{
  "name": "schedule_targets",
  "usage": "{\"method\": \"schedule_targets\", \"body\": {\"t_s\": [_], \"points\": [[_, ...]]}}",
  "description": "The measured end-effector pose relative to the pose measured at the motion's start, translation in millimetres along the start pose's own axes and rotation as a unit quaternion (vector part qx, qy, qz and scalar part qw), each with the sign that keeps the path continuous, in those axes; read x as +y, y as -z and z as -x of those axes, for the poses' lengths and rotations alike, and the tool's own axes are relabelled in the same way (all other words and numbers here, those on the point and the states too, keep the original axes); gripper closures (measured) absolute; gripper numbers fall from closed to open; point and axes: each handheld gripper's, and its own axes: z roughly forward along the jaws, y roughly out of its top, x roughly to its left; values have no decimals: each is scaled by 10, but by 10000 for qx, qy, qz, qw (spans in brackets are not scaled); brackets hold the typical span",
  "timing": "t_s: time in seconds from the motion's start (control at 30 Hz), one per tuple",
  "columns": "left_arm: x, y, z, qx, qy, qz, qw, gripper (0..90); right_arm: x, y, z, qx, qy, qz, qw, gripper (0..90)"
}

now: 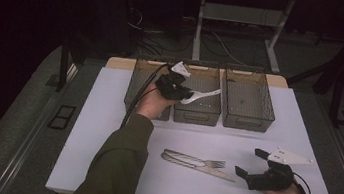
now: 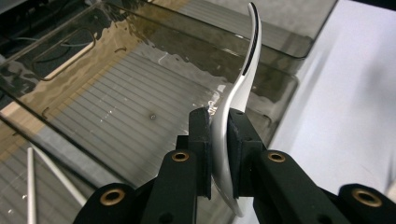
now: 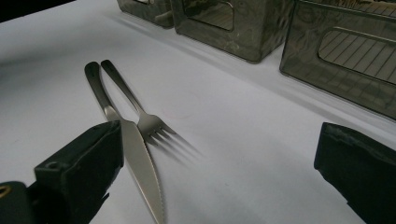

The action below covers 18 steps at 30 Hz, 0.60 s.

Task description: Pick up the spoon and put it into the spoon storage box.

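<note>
Gripping the spoon [image 2: 236, 100] edge-on, the left hand-held gripper [image 1: 177, 90] risked it slipping short of the middle bin [image 1: 198, 111] beneath. The right hand-held gripper [image 1: 250, 164] gaped empty beside the knife [image 3: 138, 169].

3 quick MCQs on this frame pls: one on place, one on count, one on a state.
1. Where does the spoon hang?
A over the middle bin
B on the table
C in the right bin

2. How many bins?
A two
B three
C four

3. The right gripper is
A shut on the knife
B shut on the fork
C open

Key: 1 A, the left gripper holds it above that bin; 2 B, three stand in a row; 3 C, its jaws stand wide apart by the knife and fork.
</note>
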Motion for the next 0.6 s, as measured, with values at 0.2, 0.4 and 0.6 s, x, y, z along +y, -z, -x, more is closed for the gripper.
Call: {"method": "schedule_targets", "body": {"t_s": [0.2, 0.4, 0.6], "points": [[-5, -209, -29, 51, 18, -295, 9996, 801, 1, 5, 2, 17, 3, 13, 10000, 14], [-70, -311, -33, 154, 35, -647, 9978, 801, 0, 18, 8, 3, -1, 33, 10000, 14], [-83, -365, -23, 141, 8, -949, 9954, 798, 2, 16, 4, 26, 25, 19, 10000, 14]]}}
